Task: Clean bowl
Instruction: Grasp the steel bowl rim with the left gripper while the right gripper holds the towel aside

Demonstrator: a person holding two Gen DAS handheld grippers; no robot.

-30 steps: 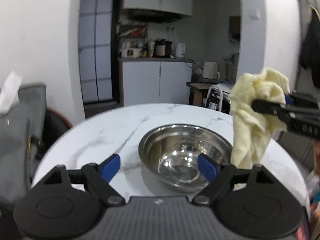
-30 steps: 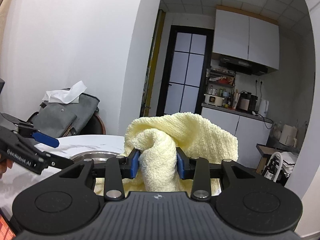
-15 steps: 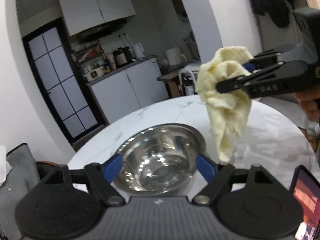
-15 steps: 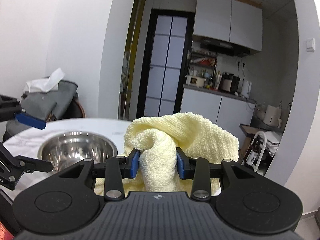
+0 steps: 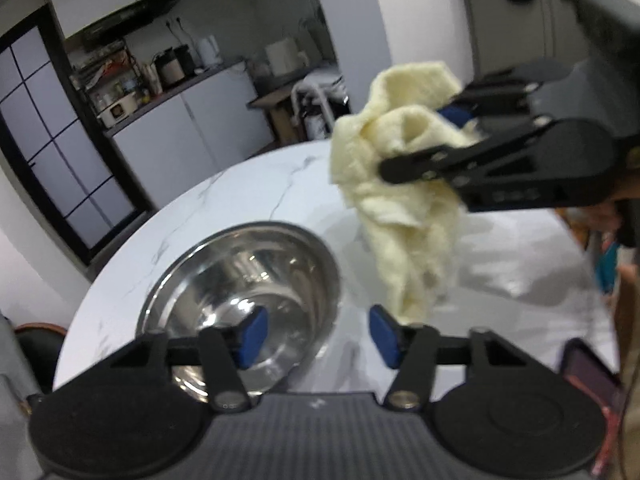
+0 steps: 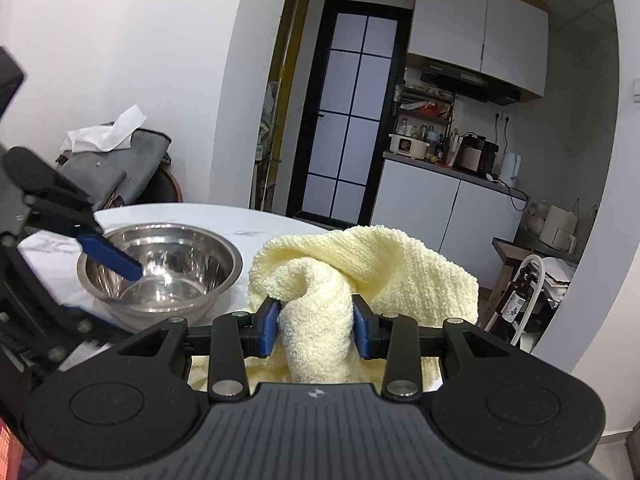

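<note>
- Left wrist view: the left gripper (image 5: 316, 334) points down at a steel bowl (image 5: 240, 280) standing on a white marble table (image 5: 500, 264). Its fingers are closing, one blue pad inside the bowl, the other outside the near wall; the bowl's rim lies between them. Pads do not yet appear to press on the wall.
- Same view: the right gripper (image 5: 432, 140) comes in from the upper right, fingers clamped on a pale yellow cloth (image 5: 404, 216). The cloth hangs above the table just right of the bowl, its lower end near the left gripper's outer pad. A phone (image 5: 588, 372) lies at the table's right edge.
- Right wrist view: the right gripper (image 6: 316, 326) has its fingers pinched on a fold of the cloth (image 6: 360, 264), which bunches up ahead of them.
- Same view: the bowl (image 6: 160, 268) sits upright on the table (image 6: 256, 224), left of the cloth. The left gripper (image 6: 108, 256) reaches from the left, one blue pad dipping over the rim into the bowl.
- Behind, a grey bag (image 6: 108, 172) with white tissue rests on a chair.
</note>
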